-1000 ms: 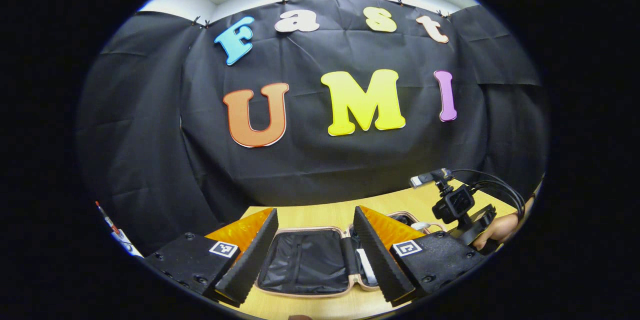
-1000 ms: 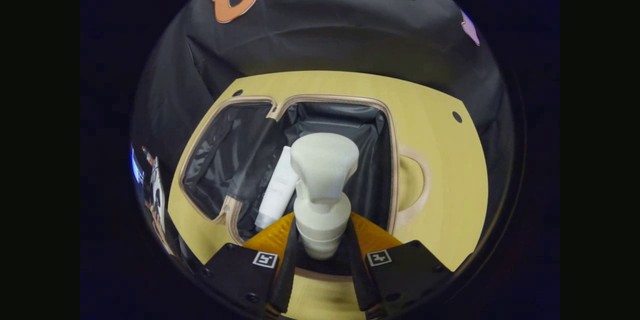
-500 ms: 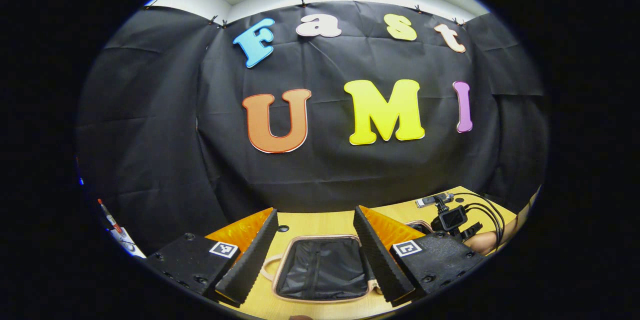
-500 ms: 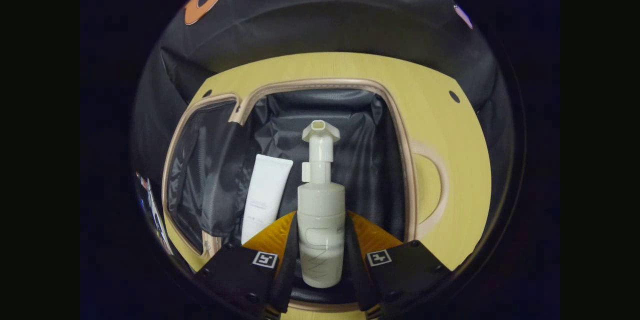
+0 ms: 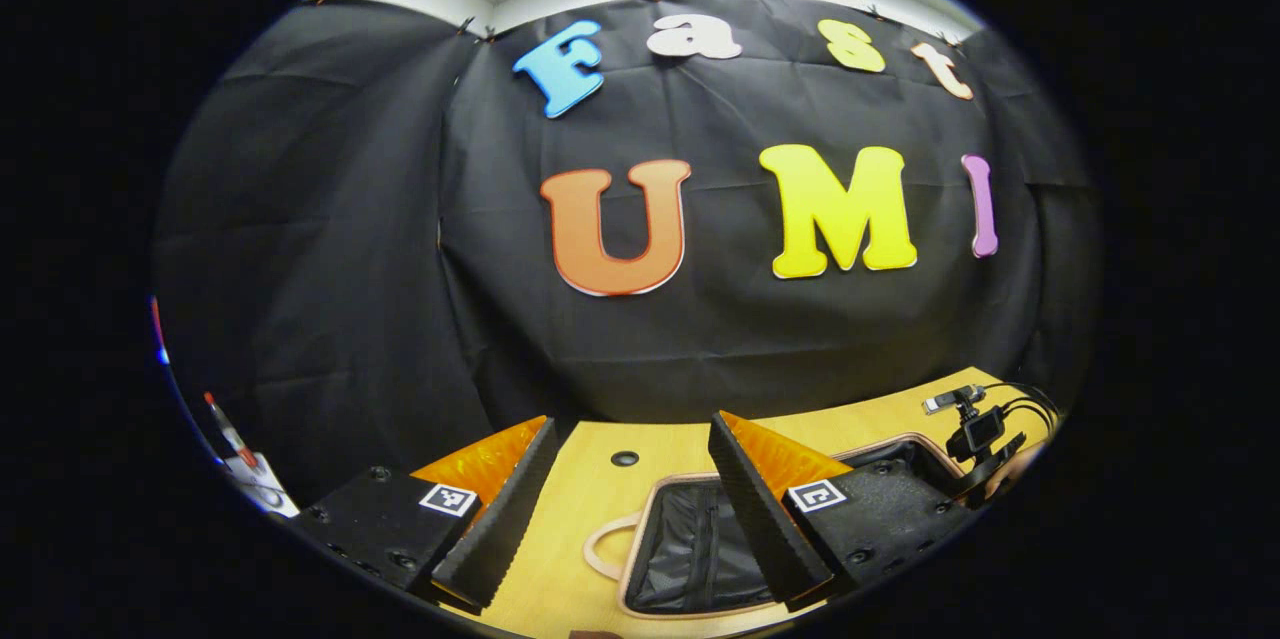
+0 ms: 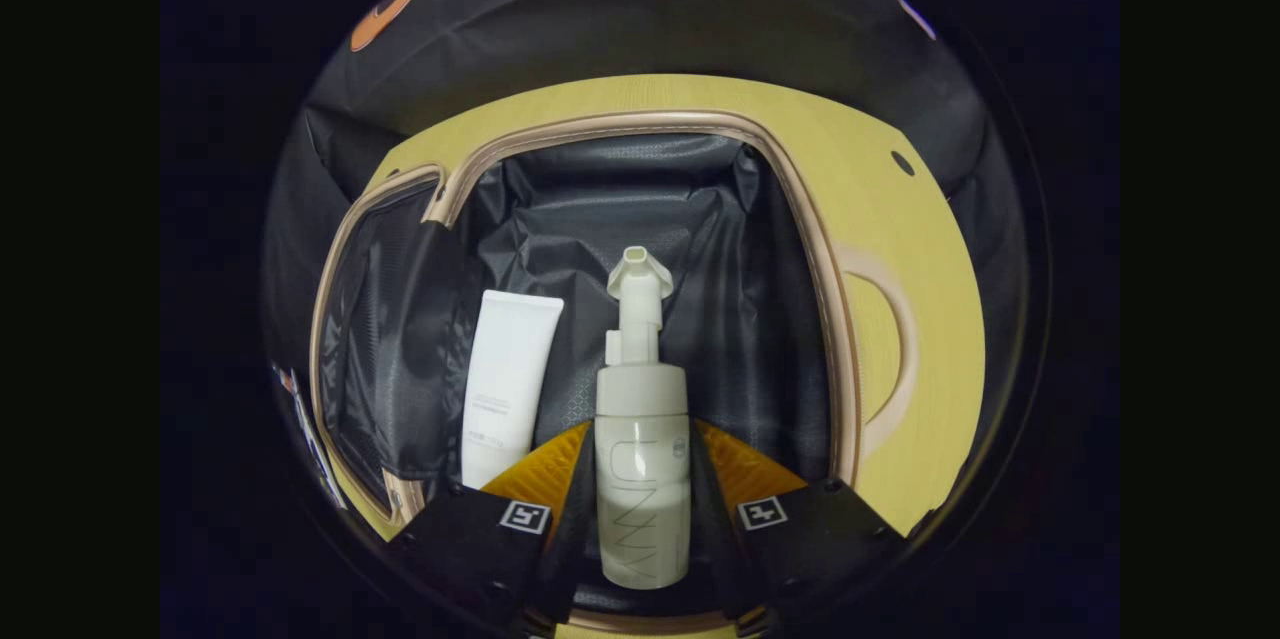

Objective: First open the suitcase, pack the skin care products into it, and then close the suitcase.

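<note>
A wooden table (image 5: 600, 509) with a small round hole (image 5: 624, 458) is seen before a black cloth wall (image 5: 330, 269).

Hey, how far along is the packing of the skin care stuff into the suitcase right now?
Done: the suitcase lies open on the table, and a white tube already rests on its black lining. In hand: the right gripper is shut on a pump bottle, holding it over the same compartment. The left gripper is open, holding nothing. Left: release the bottle, then close the suitcase.

Wood table (image 5: 590, 519) w/ open suitcase (image 6: 640, 124) on it.
</note>
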